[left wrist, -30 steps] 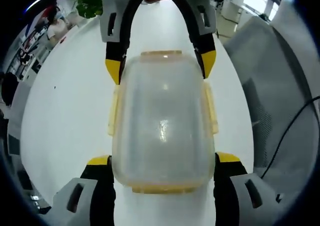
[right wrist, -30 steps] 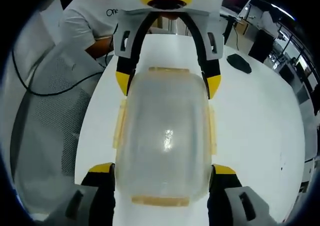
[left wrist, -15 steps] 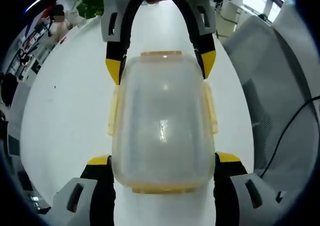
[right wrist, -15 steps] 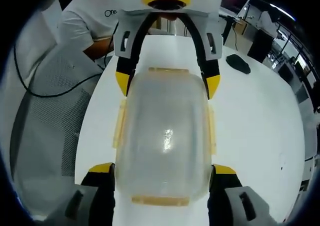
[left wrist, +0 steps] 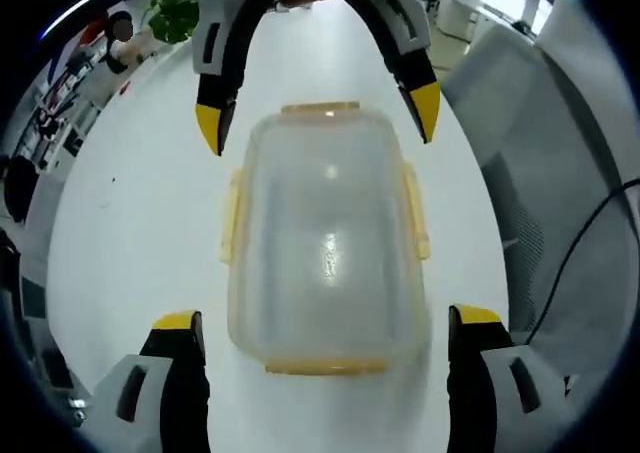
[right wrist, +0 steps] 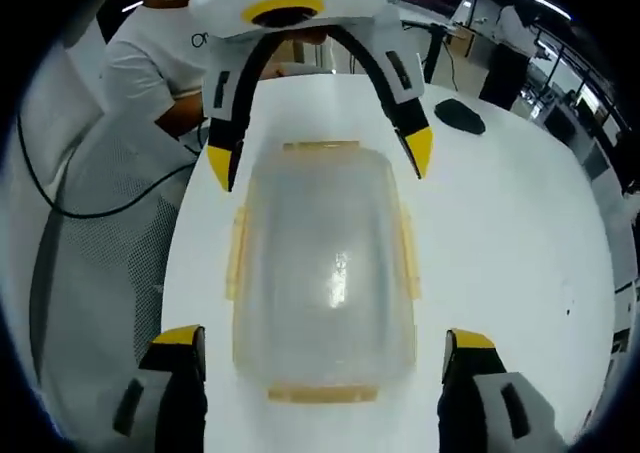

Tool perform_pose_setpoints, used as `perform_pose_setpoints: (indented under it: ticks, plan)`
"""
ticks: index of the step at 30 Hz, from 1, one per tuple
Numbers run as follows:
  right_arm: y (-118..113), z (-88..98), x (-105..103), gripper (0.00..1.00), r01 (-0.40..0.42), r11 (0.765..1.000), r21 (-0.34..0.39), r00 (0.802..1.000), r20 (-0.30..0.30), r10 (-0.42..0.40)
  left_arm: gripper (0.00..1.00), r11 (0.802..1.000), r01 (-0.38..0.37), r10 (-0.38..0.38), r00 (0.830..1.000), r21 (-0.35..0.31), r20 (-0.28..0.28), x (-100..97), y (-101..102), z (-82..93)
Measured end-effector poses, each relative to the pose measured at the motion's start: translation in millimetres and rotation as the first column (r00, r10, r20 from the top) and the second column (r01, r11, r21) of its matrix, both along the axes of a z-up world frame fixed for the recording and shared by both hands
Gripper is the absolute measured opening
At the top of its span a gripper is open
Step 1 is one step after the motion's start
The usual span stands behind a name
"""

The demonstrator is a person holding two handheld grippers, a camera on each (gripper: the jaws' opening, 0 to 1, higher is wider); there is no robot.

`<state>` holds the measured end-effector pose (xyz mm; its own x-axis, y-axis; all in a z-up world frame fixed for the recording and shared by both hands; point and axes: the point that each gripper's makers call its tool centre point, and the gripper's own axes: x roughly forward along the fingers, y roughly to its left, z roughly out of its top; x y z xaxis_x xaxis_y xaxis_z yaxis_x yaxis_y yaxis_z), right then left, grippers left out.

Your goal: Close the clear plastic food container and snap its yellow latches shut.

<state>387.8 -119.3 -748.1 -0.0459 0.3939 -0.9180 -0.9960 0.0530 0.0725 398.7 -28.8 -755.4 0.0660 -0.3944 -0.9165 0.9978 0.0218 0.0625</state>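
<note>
A clear plastic food container point(left wrist: 325, 243) lies on the white table point(left wrist: 130, 233) with its lid on. Yellow latches point(left wrist: 231, 218) lie flat along its long sides and both ends. My left gripper point(left wrist: 326, 318) stands open at the near end, its yellow-tipped jaws wider than the container and apart from it. Facing it at the far end, my right gripper point(left wrist: 317, 113) is open too. In the right gripper view the same container point(right wrist: 325, 263) lies between my right gripper point(right wrist: 323, 337) at the bottom and my left gripper point(right wrist: 318, 151) at the top, both jaws spread clear of its corners.
A grey mesh chair point(left wrist: 545, 173) with a black cable stands along one table edge. A person in a white shirt point(right wrist: 150, 63) is behind the left gripper. A black mouse point(right wrist: 460, 116) lies on the table, and a green plant point(left wrist: 175, 8) stands at the far end.
Both grippers have opened: their jaws, which pressed the container's ends, have spread apart and let go. The container has stayed where it was.
</note>
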Motion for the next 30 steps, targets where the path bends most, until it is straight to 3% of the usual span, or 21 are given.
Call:
perform_pose_setpoints:
  ticks: [7,11,18,25,30]
  plan:
    - [4,6.2,-1,0.99,-0.001,1.0,0.019,0.999,0.038,0.001,0.99,0.999,-0.027,0.027,1.0,-0.032,0.003,-1.8,-3,9.7]
    - [3,9.1,-2,0.99,0.027,0.998,0.049,0.999,0.044,-0.03,0.99,0.994,-0.088,0.089,0.996,-0.064,0.01,-0.7,-1,14.0]
    - [1,15.0,-3,0.99,0.085,0.992,0.092,0.995,0.052,-0.091,0.99,0.972,-0.195,0.197,0.98,-0.132,0.001,1.5,4,26.1]
    - [1,24.7,-5,0.99,0.108,0.987,0.122,0.991,0.06,-0.116,0.99,0.957,-0.239,0.242,0.97,-0.167,-0.004,-2.9,8,32.8]
    - [1,31.4,-5,0.99,0.147,0.975,0.165,0.985,0.062,-0.159,0.99,0.926,-0.298,0.297,0.954,-0.23,-0.041,-11.9,7,39.7]
